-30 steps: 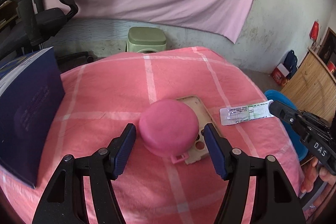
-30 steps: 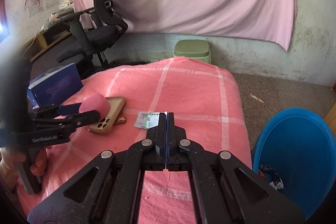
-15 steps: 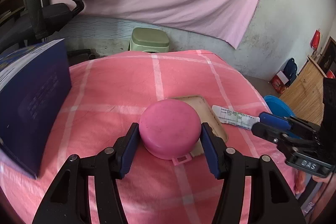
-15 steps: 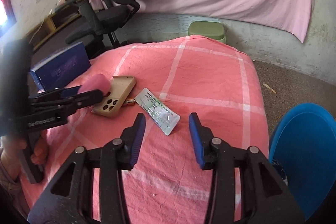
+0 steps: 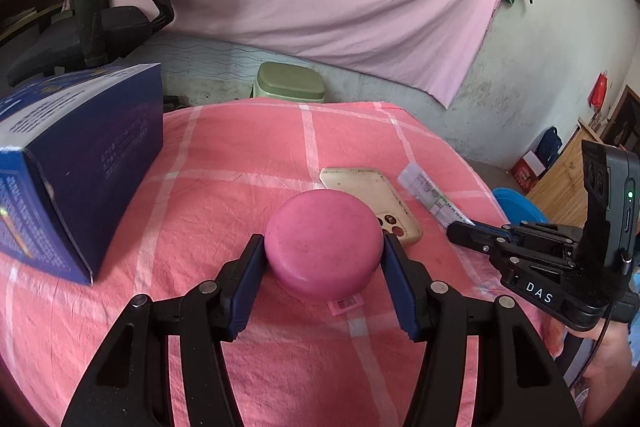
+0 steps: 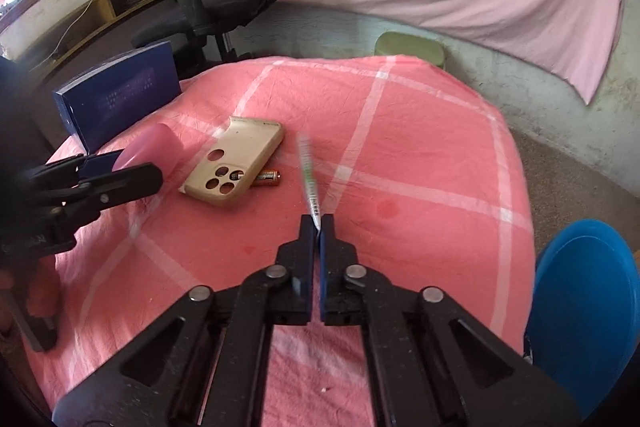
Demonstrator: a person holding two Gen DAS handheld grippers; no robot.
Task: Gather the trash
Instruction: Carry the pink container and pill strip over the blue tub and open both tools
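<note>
Wrapper strip (image 6: 309, 178): a thin, flat white packet with green print, pinched at its near end by the right gripper (image 6: 318, 223), whose blue pads are closed on it. It is seen edge-on and blurred in the right wrist view, rising forward above the pink checked bedspread (image 6: 400, 155), toward the right edge.
Wrapper strip, left wrist view (image 5: 434, 199): stretches from the phone case's far right corner to the gripper tip.
Battery (image 6: 267, 177): small, orange and black, lying flat on the bedspread, half tucked under the right edge of the beige phone case (image 6: 236, 161).
Blue bin (image 6: 588, 303): round, open, on the floor off the bedspread's right edge.
</note>
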